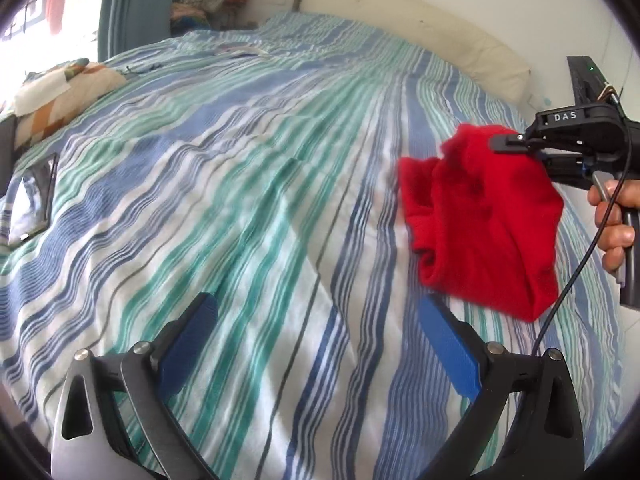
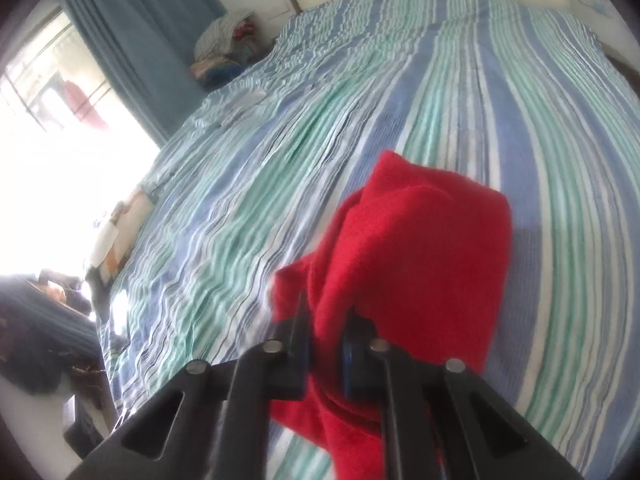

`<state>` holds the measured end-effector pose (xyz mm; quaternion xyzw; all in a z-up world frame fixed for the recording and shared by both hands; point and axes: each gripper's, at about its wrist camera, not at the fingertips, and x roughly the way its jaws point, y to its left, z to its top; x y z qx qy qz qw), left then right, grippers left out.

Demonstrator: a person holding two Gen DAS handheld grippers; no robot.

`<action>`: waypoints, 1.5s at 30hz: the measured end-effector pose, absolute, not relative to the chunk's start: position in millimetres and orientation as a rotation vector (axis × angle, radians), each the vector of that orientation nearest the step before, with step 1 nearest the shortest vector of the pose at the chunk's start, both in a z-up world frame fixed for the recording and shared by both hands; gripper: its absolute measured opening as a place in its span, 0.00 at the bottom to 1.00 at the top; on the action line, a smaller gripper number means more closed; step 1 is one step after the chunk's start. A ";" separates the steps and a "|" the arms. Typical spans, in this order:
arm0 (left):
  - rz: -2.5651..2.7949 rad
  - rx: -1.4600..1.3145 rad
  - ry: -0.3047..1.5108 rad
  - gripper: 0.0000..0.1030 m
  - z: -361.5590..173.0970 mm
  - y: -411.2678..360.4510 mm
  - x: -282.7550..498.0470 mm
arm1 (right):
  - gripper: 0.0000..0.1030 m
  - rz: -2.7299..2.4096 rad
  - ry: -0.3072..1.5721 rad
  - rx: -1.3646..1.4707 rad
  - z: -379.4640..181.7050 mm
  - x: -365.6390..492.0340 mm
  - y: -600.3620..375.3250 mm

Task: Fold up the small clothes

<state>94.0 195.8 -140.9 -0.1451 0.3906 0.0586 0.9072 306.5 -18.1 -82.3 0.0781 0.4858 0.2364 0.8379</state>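
Note:
A small red garment [image 1: 484, 216] hangs bunched above the striped bedspread [image 1: 248, 184] at the right of the left wrist view, pinched at its top edge by my right gripper [image 1: 506, 142], which a hand [image 1: 614, 220] holds. Seen from the right wrist, that gripper [image 2: 326, 320] is shut on a fold of the red garment [image 2: 420, 256], and the cloth drapes forward and down over the fingers. My left gripper [image 1: 320, 320] stands open low over the bedspread, with nothing between its blue pads [image 1: 448, 344]. It is to the left of and below the garment, apart from it.
The striped bedspread [image 2: 460, 100] covers a wide bed. A long cream pillow [image 1: 420, 28] lies along the far wall. A patterned cushion [image 1: 60, 96] and a dark flat object [image 1: 32, 200] sit at the left edge. A pile of clothes [image 2: 224, 48] and a blue curtain [image 2: 132, 28] stand beside the window.

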 end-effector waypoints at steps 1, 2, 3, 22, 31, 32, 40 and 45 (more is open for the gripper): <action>0.133 -0.305 0.804 0.98 -141.2 199.6 93.3 | 0.19 0.528 1.054 0.171 -96.8 306.2 -1.7; 0.146 -0.315 0.799 0.98 -140.8 203.7 90.6 | 0.25 0.574 1.089 0.220 -110.4 307.9 8.2; 0.157 -0.330 0.795 0.98 -140.6 208.6 89.6 | 0.30 0.636 1.122 0.317 -123.5 310.0 14.3; 0.141 -0.326 0.856 0.98 -156.8 200.7 96.1 | 0.41 0.605 1.016 -0.295 -198.7 224.3 36.8; 0.098 -0.308 0.883 0.98 -161.5 186.4 104.0 | 0.40 0.563 0.904 -0.088 -139.5 176.2 -52.7; 0.095 -0.297 0.899 0.98 -165.2 183.6 105.0 | 0.40 0.542 0.977 -0.073 -158.6 181.4 -58.9; 0.076 -0.266 0.920 0.98 -166.4 178.6 91.7 | 0.55 0.454 0.956 0.048 -156.5 146.3 -98.3; 0.000 -0.204 0.929 0.98 -160.1 156.3 83.2 | 0.78 0.339 0.884 0.002 -159.7 71.4 -137.7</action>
